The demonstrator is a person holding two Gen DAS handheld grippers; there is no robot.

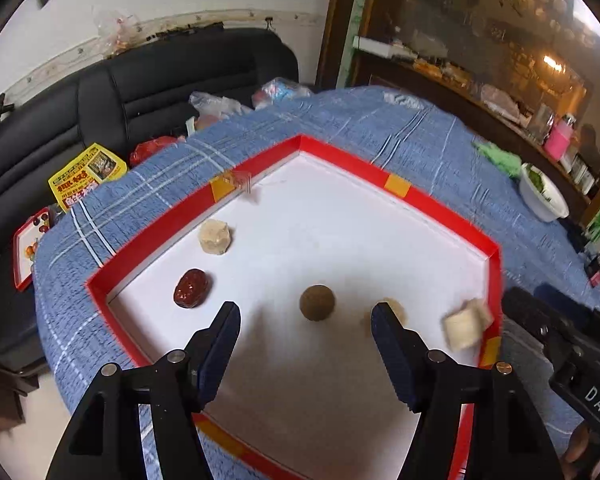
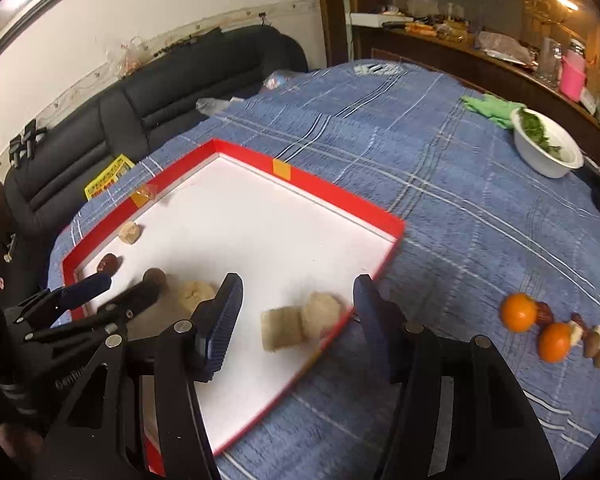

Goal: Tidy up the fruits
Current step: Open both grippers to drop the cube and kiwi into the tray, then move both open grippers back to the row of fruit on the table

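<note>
Red-rimmed white tray (image 2: pixel 342 190), blue plaid tablecloth (image 2: pixel 440 168), two orange tangerines (image 2: pixel 519 312)

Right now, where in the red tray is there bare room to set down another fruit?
The far half of the red tray is bare white floor, from the beige lump across to the far right rim. It is crowded along the near edge: brown ball, pale lumps, tan block, with both grippers' fingers over it.
</note>
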